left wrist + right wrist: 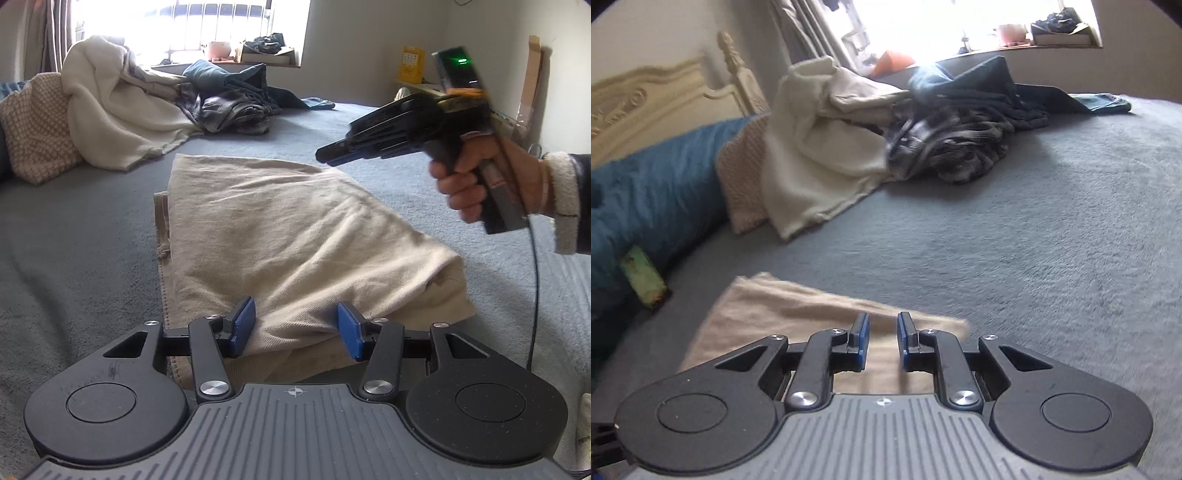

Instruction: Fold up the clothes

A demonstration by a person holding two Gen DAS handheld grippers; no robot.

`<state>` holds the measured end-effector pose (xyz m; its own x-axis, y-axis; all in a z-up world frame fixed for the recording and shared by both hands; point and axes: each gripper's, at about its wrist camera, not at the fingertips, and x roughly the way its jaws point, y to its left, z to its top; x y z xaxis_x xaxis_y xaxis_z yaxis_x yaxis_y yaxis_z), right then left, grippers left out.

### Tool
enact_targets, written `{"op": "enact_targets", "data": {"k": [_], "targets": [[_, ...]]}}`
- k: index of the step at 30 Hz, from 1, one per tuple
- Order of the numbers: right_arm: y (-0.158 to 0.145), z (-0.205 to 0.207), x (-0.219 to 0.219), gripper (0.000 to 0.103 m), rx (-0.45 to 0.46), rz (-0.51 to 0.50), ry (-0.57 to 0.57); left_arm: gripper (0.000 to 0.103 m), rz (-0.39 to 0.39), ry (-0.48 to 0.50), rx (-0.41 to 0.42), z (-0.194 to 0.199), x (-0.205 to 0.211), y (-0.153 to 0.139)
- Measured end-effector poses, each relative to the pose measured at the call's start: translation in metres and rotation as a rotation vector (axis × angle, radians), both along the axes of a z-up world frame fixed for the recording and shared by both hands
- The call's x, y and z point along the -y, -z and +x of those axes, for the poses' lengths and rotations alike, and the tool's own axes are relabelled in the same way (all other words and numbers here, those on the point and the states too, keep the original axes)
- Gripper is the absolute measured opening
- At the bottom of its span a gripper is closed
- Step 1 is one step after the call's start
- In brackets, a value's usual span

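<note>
A beige garment (288,236) lies folded on the grey-blue bedspread (74,240). My left gripper (295,328) is open, its blue pads on either side of the garment's near edge, not closed on it. My right gripper (332,155) shows in the left wrist view, held in a hand above the garment's far right corner. In the right wrist view the right gripper (882,338) has a narrow gap between its pads with nothing in it, and it hovers over the beige garment (798,314).
A pile of unfolded clothes sits at the back: a cream blanket (110,107) and dark garments (229,99). A patterned cushion (33,125) and a blue pillow (653,192) lie at the left. A cream headboard (646,96) stands behind. A window sill (240,59) holds clutter.
</note>
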<state>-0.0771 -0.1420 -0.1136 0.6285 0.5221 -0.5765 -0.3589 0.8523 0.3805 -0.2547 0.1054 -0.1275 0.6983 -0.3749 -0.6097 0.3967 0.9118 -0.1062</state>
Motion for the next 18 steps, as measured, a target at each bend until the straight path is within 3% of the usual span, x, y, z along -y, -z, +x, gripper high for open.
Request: {"op": "enact_targets", "data": {"k": [6,11,13,15,16,18], "targets": [[-0.013,-0.063,-0.003,0.018,0.063,0.077,-0.189,0.052,0.011,-0.001,0.004,-0.001,0.003,0.0],[-0.022,-0.114,-0.014,0.018,0.131,0.042,-0.341,0.052,0.012,-0.008,0.006,-0.001,0.003,-0.001],[-0.016,-0.13,-0.022,0.018,0.133,-0.011,-0.397,0.052,-0.003,-0.013,-0.001,0.0,0.002,-0.002],[0.003,-0.142,-0.035,0.018,0.113,-0.135,-0.439,0.052,-0.027,-0.015,-0.014,0.002,-0.001,-0.004],[0.01,-0.15,-0.039,0.018,0.148,-0.176,-0.444,0.052,-0.038,-0.021,-0.017,0.002,-0.003,-0.008],[0.015,-0.156,-0.042,0.018,0.165,-0.201,-0.438,0.052,-0.078,-0.05,-0.003,-0.001,-0.014,-0.02]]}}
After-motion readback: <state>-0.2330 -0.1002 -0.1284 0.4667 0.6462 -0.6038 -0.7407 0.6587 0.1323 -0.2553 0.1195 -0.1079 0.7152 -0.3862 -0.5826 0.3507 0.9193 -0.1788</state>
